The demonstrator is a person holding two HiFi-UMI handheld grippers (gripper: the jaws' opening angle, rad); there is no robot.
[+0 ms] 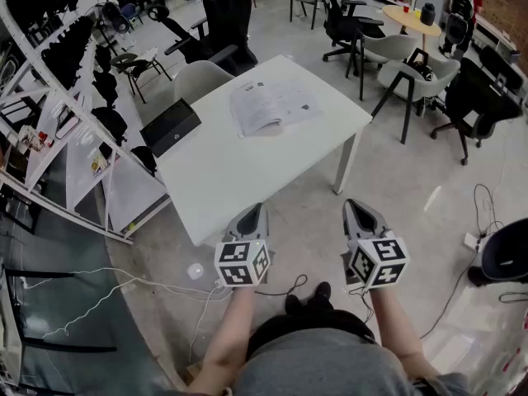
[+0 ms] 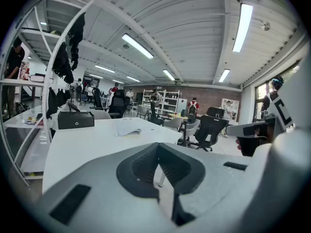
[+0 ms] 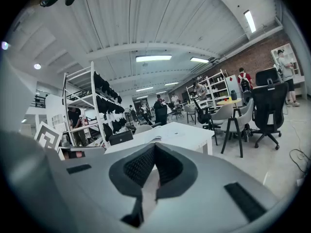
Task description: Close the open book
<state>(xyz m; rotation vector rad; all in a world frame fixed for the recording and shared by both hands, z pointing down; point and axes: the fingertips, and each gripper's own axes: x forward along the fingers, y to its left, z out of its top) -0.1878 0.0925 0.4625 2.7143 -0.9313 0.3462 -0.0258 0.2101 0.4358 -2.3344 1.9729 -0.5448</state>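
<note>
step: approach, book not yet touched | book (image 1: 272, 106) is laid open on the far part of the table (image 1: 216, 180), well apart from both grippers | left gripper (image 1: 256, 211) and right gripper (image 1: 355, 208) are clenched on nothing, held short of the near edge | next, probly: grippers to be carried over the table, one cover to be lifted and folded over

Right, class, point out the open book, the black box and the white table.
open book (image 1: 272, 106): head view, on its open pages.
black box (image 1: 169, 128): head view, middle of its lid.
white table (image 1: 247, 180): head view, bare top this side of the book.
</note>
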